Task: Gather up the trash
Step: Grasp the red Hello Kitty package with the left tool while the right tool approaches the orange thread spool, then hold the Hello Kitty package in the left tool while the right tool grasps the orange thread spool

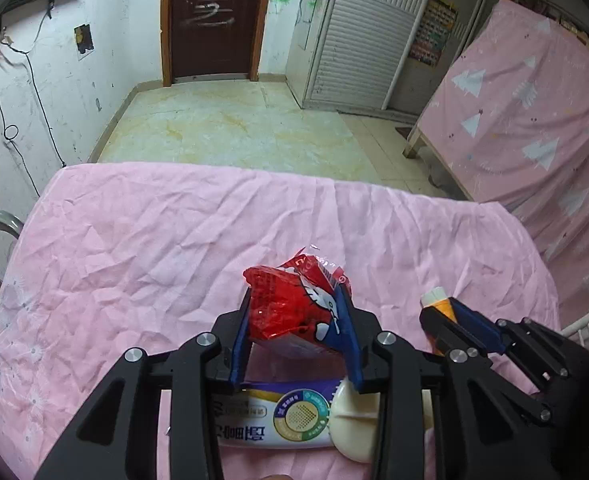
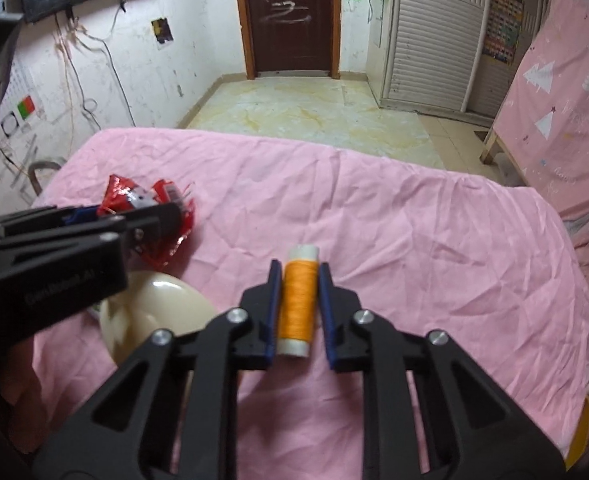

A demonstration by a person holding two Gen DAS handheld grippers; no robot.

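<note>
Directly beneath the left gripper (image 1: 298, 320) lie a white tube (image 1: 270, 420) with printed labels and a cream oval dish (image 1: 354, 424), both resting on the pink cloth (image 1: 154, 240) that covers the tabletop. Above them, the crumpled red wrapper (image 1: 294, 308) sits squarely between the blue-padded jaws, which are clenched on its two sides and hold it clear of the cloth; its torn top sticks out past the fingertips.

Off to the right, the right gripper (image 2: 299, 300) has an orange thread spool (image 2: 298, 300) lengthwise between its jaws. The left pad touches the spool, while a thin gap shows at the right pad, so I cannot tell whether the jaws are truly clamped on it. The spool's white ends poke out front and back.

From the right wrist view, the cream dish sits just left of the spool, partly under the left gripper. Beyond the tabletop are a pale tiled floor (image 2: 314, 116), a dark brown door (image 2: 290, 16) and a white slatted wardrobe (image 2: 434, 40).
</note>
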